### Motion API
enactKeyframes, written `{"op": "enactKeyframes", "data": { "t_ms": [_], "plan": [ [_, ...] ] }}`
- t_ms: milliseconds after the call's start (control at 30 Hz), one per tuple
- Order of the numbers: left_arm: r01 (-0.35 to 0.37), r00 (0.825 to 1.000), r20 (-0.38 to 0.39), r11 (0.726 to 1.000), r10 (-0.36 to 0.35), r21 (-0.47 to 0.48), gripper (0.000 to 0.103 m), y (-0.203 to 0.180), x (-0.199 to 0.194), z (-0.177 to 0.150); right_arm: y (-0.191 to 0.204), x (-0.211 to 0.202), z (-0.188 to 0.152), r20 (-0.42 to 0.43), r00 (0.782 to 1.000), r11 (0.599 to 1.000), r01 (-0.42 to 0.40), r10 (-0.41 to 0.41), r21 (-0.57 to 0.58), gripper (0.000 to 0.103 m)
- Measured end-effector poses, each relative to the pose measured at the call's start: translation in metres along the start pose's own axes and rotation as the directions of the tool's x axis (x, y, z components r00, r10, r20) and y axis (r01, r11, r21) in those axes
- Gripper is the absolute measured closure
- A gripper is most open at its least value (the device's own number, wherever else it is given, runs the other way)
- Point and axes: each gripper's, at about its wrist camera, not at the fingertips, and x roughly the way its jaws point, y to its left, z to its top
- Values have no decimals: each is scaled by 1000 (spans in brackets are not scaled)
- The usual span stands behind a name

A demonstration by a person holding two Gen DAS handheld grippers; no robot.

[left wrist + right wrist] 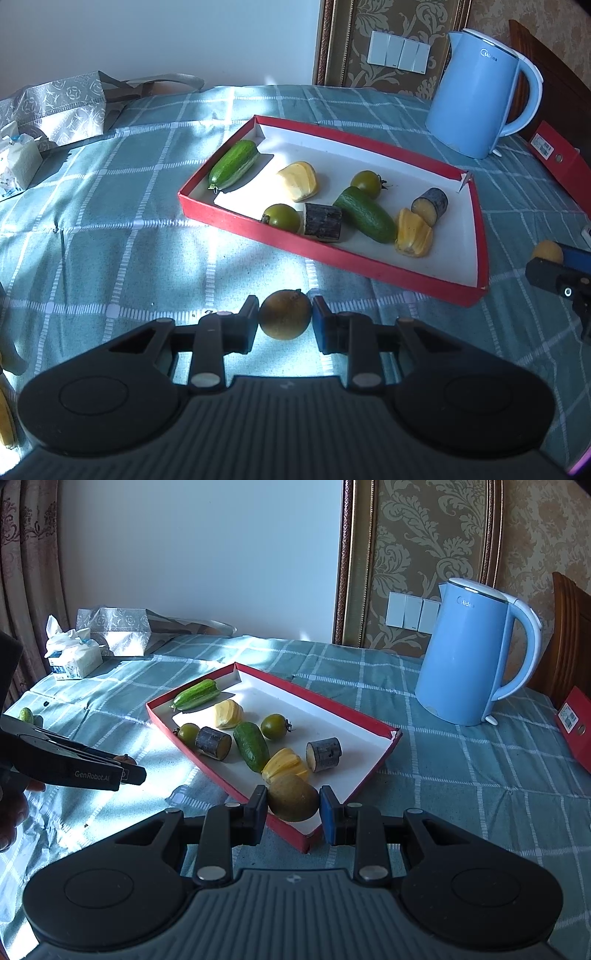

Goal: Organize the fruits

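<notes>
The left claw [284, 320] pinches a round brownish-yellow fruit [284, 314] between its two pads, held over the checked cloth of the tabletop [110, 240]. Ahead of this claw and a little to its right lies a shallow red tray [478, 229] with a white floor. The right claw [293, 805] likewise pinches a second round yellow-green fruit [292, 796], held over the tray's near corner.

In the tray, beyond the right claw, lie two small cucumbers [251, 746], two green tomatoes [274, 726], two pale yellow peeled pieces [228, 714] and two short dark-skinned cut stubs [213, 743]. One cucumber sits apart at the far end of the tray; the rest cluster nearer the claw.

Far to the right of both claws stands a blue kettle [469, 657]. Off to the left of the right claw, another small cucumber [26, 715] lies on the cloth beyond the left claw's body, with a tissue pack [75, 659] farther back.
</notes>
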Motion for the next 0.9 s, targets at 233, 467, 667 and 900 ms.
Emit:
{"op": "enactKeyframes", "data": {
  "t_ms": [233, 467, 667, 900],
  "plan": [
    [13, 1000, 0, 1000, -13, 2, 76, 0, 2, 2, 0, 2, 1, -1, 1000, 1000, 7, -7, 2, 74],
    [11, 1000, 1, 1000, -11, 13, 76, -1, 2, 2, 2, 6, 3, -4, 1000, 1000, 12, -12, -6, 74],
    [16, 1000, 5, 1000, -16, 9, 76, 0, -1, 1, 4, 12, 4, -21, 1000, 1000, 8, -8, -8, 74],
    [12, 1000, 10, 1000, -12, 11, 76, 1, -5, 2, 6, 21, 6, -52, 998, 1000, 23, -23, -12, 74]
  ]
}}
